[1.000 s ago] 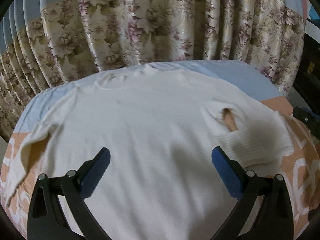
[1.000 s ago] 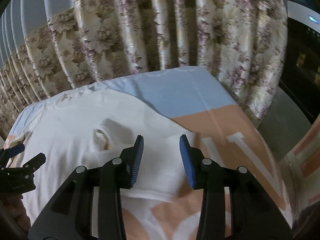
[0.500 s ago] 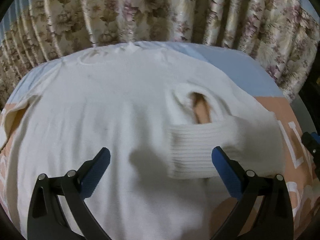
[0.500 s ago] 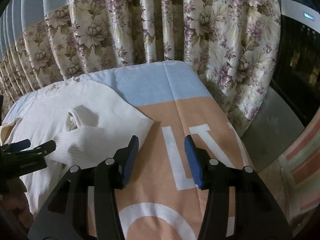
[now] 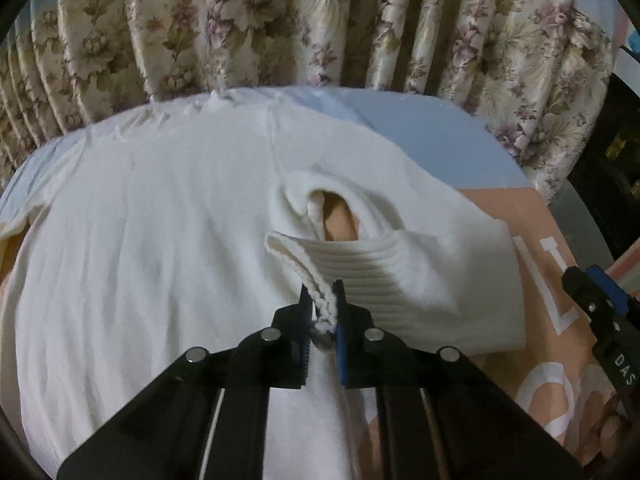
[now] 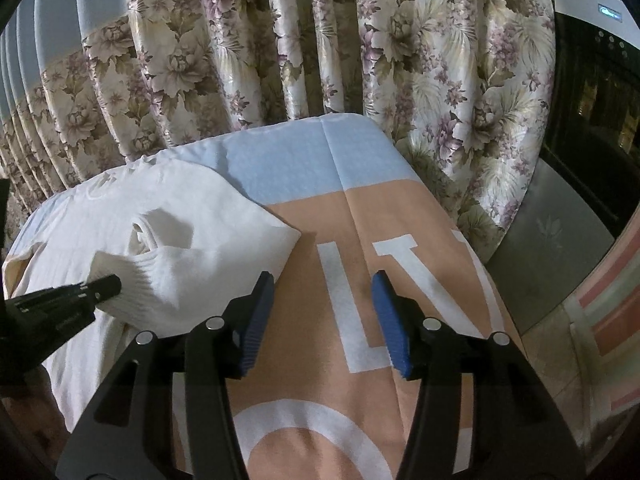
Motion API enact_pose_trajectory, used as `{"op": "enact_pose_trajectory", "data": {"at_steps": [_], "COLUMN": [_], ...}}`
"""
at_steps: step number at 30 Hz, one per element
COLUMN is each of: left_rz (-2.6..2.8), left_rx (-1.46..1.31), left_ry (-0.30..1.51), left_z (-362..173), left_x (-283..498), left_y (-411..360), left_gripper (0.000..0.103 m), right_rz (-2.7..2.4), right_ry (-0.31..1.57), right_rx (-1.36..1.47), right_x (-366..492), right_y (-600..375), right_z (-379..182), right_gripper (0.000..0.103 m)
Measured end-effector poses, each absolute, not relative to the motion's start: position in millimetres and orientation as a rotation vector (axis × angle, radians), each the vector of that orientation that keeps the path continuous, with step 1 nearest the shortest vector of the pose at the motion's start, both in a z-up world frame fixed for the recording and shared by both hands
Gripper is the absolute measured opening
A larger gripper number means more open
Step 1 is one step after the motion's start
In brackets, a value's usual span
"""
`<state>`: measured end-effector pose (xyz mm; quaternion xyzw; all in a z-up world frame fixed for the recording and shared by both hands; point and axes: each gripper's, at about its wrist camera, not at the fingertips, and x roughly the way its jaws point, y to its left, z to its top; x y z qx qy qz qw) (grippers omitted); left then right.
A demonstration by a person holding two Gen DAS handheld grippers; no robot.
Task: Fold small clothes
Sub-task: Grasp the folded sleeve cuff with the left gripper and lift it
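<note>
A white knit sweater lies spread flat on a bed covered by a peach and blue blanket. Its right sleeve is folded inward across the body, with the ribbed cuff on top. My left gripper is shut on the edge of that ribbed cuff, lifting it slightly. The sweater also shows at the left of the right wrist view, with the left gripper at the cuff. My right gripper is open and empty above the bare blanket, just right of the sweater's folded edge.
Floral curtains hang close behind the bed's far edge. A dark appliance and a grey panel stand to the right of the bed. The blanket has large white letters.
My left gripper has moved right to the ribbed cuff and shut on it. My right gripper has moved right off the sweater and opened wider.
</note>
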<state>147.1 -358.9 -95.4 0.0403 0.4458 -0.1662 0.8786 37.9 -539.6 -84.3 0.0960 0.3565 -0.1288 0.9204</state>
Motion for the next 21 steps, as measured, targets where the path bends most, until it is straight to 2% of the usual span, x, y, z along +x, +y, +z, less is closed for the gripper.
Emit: {"op": "enact_pose_trajectory", "data": {"at_steps": [8,21], "left_rz": [-0.334,-0.122], "left_rx": [0.13,0.209], "left_ry": [0.837,0.782], "left_z": [-71,-78], "left_x": [157,240], "left_y": [-337,-194], "left_gripper": [0.009,0.009], "right_rz": [-0.262,-0.176], "right_ry": [0.728,0.761], "right_rx": [0.173,0.119], "right_x": [44,104], "right_y": [-525,-453], "right_z": [-72,-67], "right_gripper": [0.052,0.053]}}
